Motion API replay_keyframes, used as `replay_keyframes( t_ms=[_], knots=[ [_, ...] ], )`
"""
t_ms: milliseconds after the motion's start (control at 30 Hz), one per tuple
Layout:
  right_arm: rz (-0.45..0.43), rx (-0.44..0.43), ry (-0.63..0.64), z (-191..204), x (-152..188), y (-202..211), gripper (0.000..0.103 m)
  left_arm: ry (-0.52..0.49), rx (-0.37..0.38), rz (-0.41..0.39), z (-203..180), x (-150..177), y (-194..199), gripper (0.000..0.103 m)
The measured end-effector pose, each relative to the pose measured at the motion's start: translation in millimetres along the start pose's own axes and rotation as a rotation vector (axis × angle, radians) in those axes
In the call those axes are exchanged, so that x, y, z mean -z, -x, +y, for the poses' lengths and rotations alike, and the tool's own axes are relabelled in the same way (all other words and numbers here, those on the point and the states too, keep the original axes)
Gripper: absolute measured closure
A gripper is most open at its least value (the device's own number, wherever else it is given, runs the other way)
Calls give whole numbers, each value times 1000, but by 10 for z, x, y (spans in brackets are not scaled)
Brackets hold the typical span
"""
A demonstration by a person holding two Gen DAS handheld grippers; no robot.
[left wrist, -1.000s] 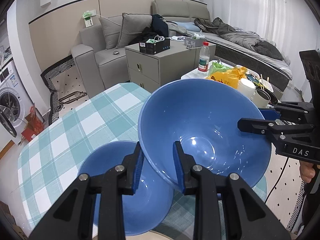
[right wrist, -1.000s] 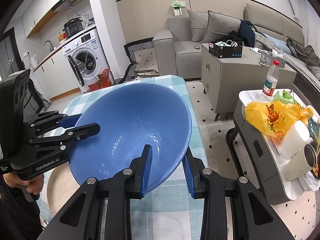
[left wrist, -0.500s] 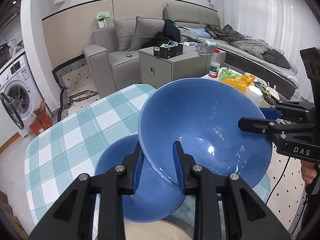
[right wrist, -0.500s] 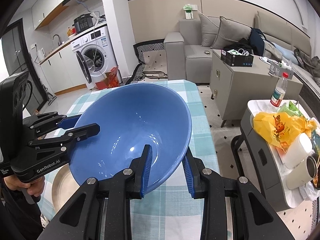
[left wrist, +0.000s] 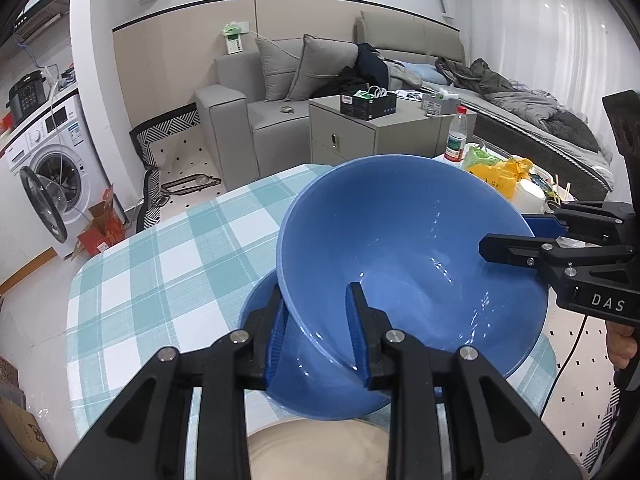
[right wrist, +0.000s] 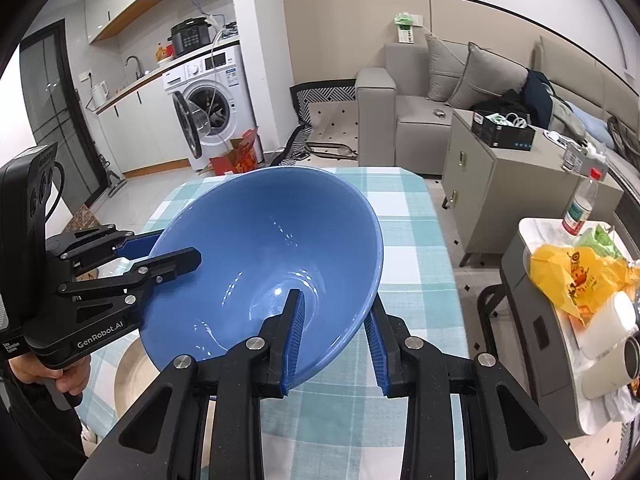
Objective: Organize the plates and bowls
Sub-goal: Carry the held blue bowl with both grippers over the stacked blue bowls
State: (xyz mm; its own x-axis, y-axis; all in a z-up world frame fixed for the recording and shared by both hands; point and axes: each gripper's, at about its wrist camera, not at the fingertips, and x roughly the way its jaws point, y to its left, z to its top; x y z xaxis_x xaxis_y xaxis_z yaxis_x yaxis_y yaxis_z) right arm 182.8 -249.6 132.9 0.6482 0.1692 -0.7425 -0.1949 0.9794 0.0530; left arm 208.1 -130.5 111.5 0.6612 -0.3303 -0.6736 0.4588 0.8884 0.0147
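1. Step in hand, as I judged it: carrying a large blue bowl [left wrist: 412,264] across to nest it in a second blue bowl [left wrist: 304,380] lying below it on the checked tablecloth [left wrist: 160,264].
2. Left gripper [left wrist: 316,332] was pinching the carried bowl's near rim, one finger inside the wall and one outside.
3. Right gripper [right wrist: 334,336] was clamped on the opposite rim in the same manner; the bowl hung between the two, clear of the table and tilted.
4. Lower bowl sat partly under the carried one, with a beige plate [left wrist: 320,448] just on the near side of it. Contact between plate and lower bowl could not be told.
5. Next move likely calls for levelling the bowl, centring it over the lower one, lowering both grippers together, then freeing the rim.
6. Materials: both bowls glossy, smooth, deep and conical with thin rims, probably glazed ceramic or melamine; highlights streaked the inner wall.
7. Plate matte and pale; cloth soft, teal-and-white check.
8. Gripper pads [right wrist: 296,332] blue and ribbed, on black rigid fingers.
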Motion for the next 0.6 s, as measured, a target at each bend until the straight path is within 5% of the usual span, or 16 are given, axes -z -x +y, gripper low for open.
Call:
replay_keyframes(
  t_ms=[600],
  knots=[
    [36,-60,34,277,-22,-421,71,44,-64,30,267,217,-34,76]
  ],
)
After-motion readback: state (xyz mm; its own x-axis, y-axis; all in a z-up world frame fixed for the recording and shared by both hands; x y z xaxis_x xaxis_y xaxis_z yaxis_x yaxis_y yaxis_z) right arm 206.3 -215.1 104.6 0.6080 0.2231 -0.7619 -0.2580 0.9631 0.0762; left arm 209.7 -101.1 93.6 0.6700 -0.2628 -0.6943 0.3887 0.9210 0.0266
